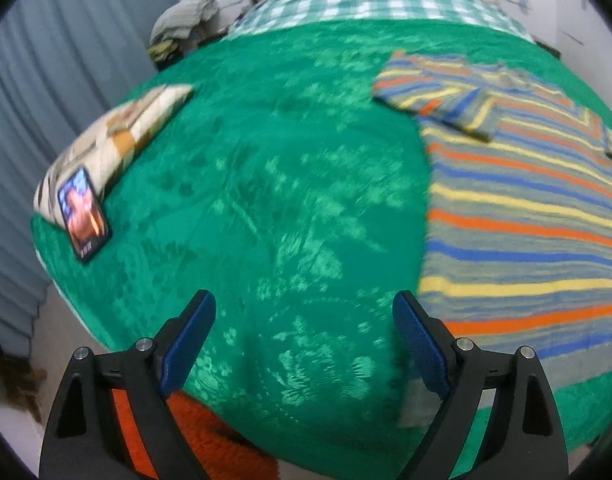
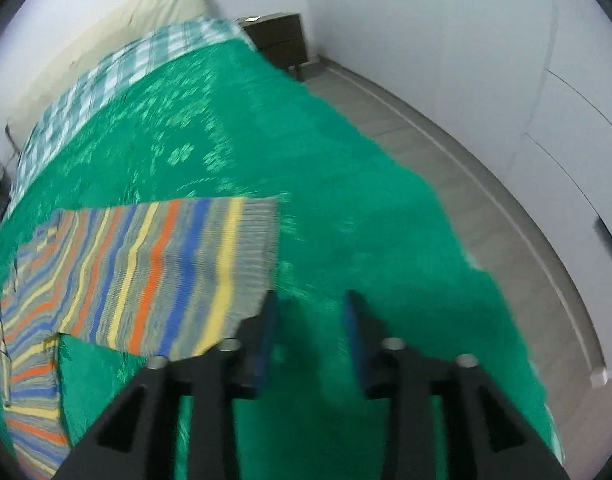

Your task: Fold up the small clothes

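Observation:
A small striped shirt [image 1: 526, 216], grey with orange, blue and yellow bands, lies flat on the green bedspread [image 1: 265, 200], one sleeve folded in over its body. My left gripper [image 1: 303, 308] is open and empty above the bedspread, just left of the shirt's lower edge. In the right wrist view the shirt [image 2: 145, 272] lies to the left, its hem nearest me. My right gripper [image 2: 312, 308] is open and empty above the bedspread [image 2: 346, 200], just right of the hem corner.
A phone [image 1: 83, 216] leans on a patterned cushion [image 1: 117, 140] at the bed's left edge. Checked bedding [image 1: 366, 0] and a pillow lie at the head. A dark nightstand [image 2: 277, 40], grey floor [image 2: 486, 208] and white wardrobe are right of the bed. An orange rug [image 1: 209, 432] lies below.

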`<action>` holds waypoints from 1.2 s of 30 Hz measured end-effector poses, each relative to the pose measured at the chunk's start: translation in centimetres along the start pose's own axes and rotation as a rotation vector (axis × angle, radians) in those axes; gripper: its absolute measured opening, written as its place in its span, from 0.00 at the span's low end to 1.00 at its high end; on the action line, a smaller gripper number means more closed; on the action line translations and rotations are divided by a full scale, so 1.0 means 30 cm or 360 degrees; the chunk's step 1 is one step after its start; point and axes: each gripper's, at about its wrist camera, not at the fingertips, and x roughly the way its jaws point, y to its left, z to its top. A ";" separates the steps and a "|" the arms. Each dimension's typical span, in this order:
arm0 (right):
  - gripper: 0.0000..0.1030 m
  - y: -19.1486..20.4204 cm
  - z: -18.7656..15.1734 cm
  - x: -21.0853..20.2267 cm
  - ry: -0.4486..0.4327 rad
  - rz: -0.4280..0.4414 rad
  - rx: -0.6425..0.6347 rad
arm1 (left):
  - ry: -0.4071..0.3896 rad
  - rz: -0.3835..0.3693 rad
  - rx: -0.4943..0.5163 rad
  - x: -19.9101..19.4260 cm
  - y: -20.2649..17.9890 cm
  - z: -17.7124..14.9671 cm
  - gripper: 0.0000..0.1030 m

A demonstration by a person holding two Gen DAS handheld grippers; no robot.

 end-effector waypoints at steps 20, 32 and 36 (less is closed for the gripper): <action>0.56 0.378 -0.627 -0.458 -0.0058 0.0752 -0.0477 | 0.0233 -0.0578 0.0831 0.388 -0.571 0.518 0.33; 0.56 0.481 -0.703 -0.412 -0.0020 0.0783 -0.0710 | 0.0178 -0.0460 -0.1027 0.508 0.394 0.644 0.01; 0.56 0.507 -0.719 -0.397 0.0018 0.0793 -0.0754 | 0.0277 -0.0301 -0.1006 0.591 0.460 0.598 0.00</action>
